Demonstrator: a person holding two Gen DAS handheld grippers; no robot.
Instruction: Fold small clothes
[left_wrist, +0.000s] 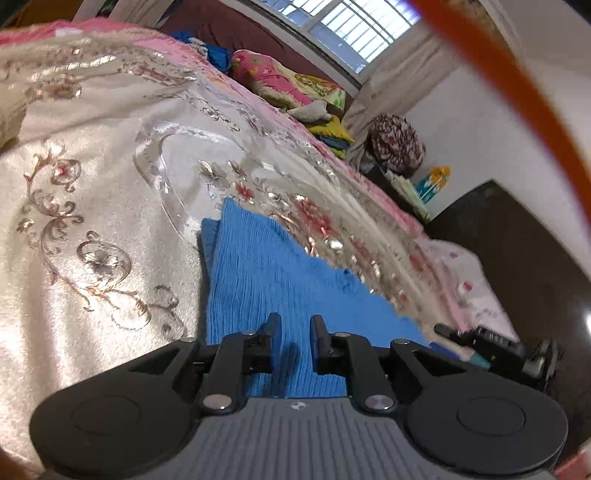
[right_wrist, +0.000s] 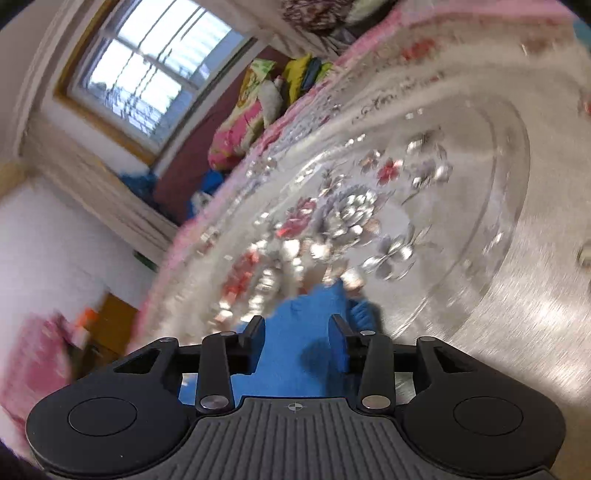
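The left gripper (left_wrist: 294, 325), jaws parted, hovers over a blue garment (left_wrist: 266, 266) on the bedspread (left_wrist: 92, 177).

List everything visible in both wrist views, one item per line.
blue garment: one, blue, lying on the bedspread under both tools
bedspread: one, cream with pink and silver flowers, covering the bed
bedding pile: one, pink, green and yellow, far end of the bed
window: one, white frame, far wall
patterned bundle: one, brown and white, beside the bed
left tool: one, black, open above the garment
right tool: one, black, open over the garment
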